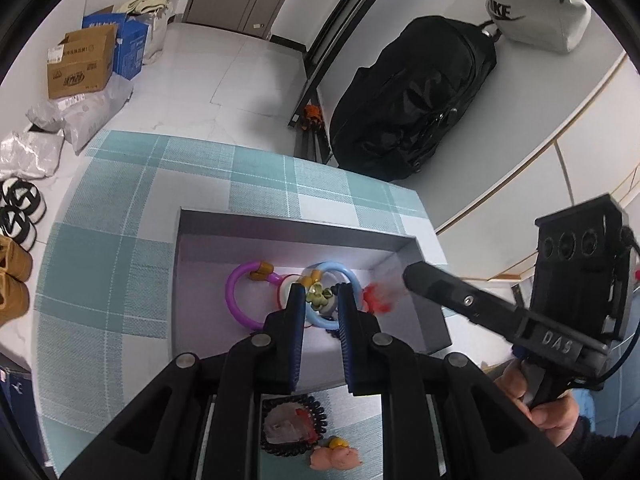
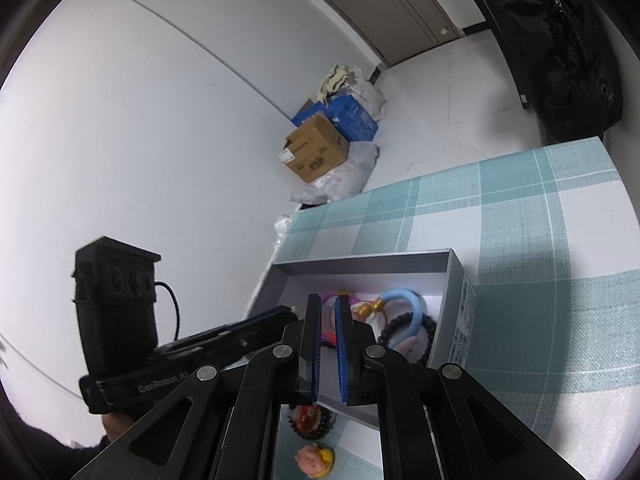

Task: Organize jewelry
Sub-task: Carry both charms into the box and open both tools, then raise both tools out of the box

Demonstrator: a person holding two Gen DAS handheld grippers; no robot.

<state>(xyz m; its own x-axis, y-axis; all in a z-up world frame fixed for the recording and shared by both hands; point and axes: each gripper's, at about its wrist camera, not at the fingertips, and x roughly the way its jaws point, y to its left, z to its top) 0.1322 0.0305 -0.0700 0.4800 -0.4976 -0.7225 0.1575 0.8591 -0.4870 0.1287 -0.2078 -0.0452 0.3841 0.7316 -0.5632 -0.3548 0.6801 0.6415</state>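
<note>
A grey open box [image 1: 184,240] stands on the checked cloth and holds a purple ring [image 1: 234,300], a light blue ring [image 1: 352,280] and a dark bead bracelet [image 2: 430,330]. My left gripper [image 1: 319,294] hangs over the box, jaws open, empty, with a small green charm [image 1: 320,298] lying between the fingertips below. My right gripper [image 2: 329,308] hovers over the box, jaws narrowly apart; a blurred red item [image 1: 376,300] falls or lies just off its tip. A black bead bracelet with a red piece [image 1: 294,424] and a pink pig charm [image 1: 336,458] lie on the cloth in front.
The box also shows in the right wrist view [image 2: 360,262]. The blue-and-white checked cloth [image 1: 120,240] covers a small table. Cardboard boxes [image 1: 80,64], bags and shoes [image 1: 18,212] sit on the floor left; a black backpack [image 1: 416,96] stands behind the table.
</note>
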